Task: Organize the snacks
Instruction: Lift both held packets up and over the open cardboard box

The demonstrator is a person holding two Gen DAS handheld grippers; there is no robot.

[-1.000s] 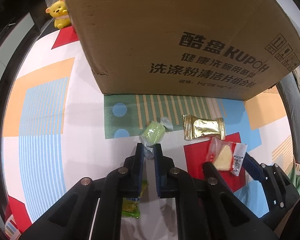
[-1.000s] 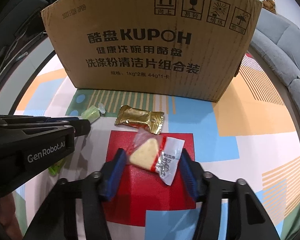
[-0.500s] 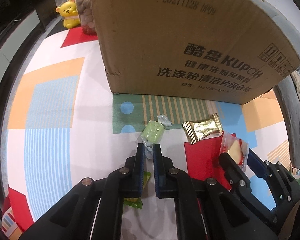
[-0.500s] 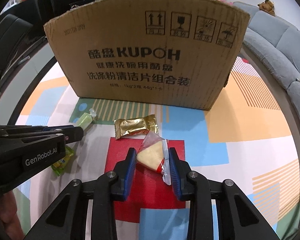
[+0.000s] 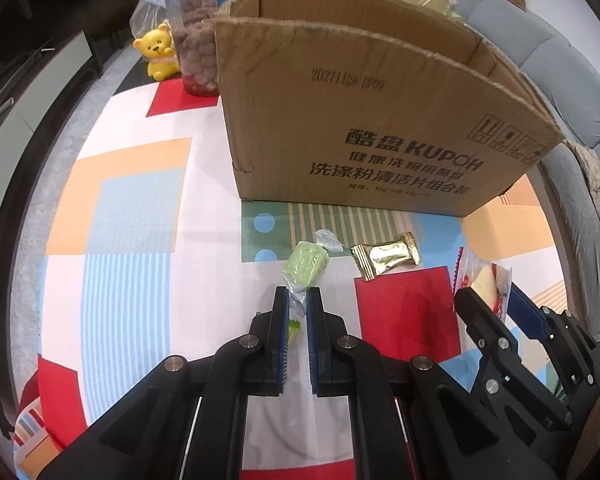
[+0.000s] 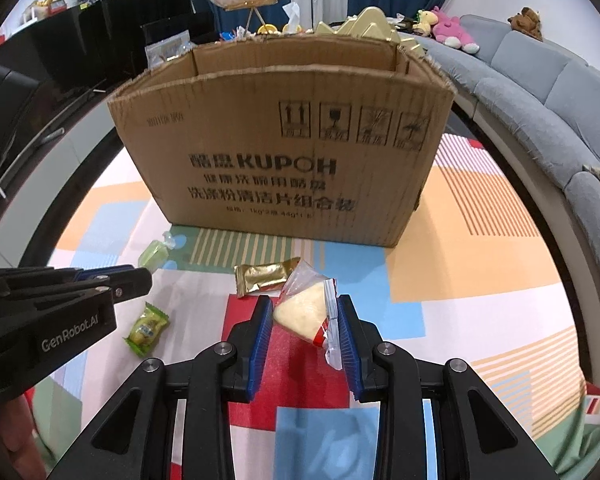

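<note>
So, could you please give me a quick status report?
Left gripper shut on green candy. Right gripper shut on wedge snack. Box ahead, open.

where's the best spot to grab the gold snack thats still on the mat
Grip the gold snack across its narrow middle, coming straight down from above. It lies flat on the mat, long axis roughly left-right in the right wrist view, with thin crimped ends; the puffed centre probably gives the pads more to pinch.
</note>
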